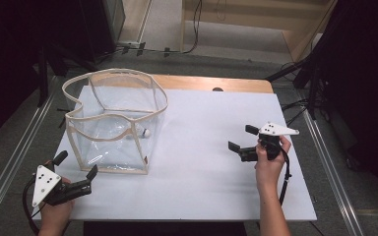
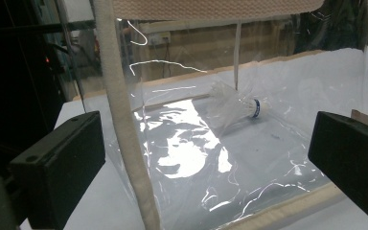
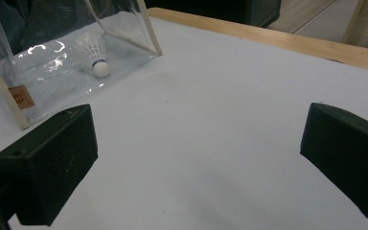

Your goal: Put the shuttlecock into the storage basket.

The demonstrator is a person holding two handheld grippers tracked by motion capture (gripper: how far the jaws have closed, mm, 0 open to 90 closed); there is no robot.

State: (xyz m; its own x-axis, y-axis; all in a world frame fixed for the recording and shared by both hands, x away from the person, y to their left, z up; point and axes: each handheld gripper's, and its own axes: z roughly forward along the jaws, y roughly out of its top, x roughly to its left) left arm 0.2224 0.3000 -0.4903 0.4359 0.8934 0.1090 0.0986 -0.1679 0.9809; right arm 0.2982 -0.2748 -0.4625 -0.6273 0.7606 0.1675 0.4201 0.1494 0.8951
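Shuttlecock lies on its side on the floor of a clear plastic bag, near the bag's right-hand wall as seen from the high view. White feather skirt, white rounded cork, a dark blue band between them. In the right gripper view the cork points toward the camera and down-right, the skirt away; long axis roughly level with the table. In the left gripper view the cork points right.

Bag: transparent walls, cream fabric binding on the rim and edges, standing open-topped on the left half of the table. Rim sags and curves. A small brown square label sits on the wall near a lower corner; its print is too small to read. Nothing else seen in the bag.

Table: white sheet over a wooden top, wood strip bare along the far edge.

Left gripper: held at the near left corner of the table, just beside the bag's near corner, jaws wide apart, nothing between them; not touching the bag, as far as can be told.

Right gripper: over the right half of the table, well apart from the bag, aimed toward it, jaws wide apart and empty.
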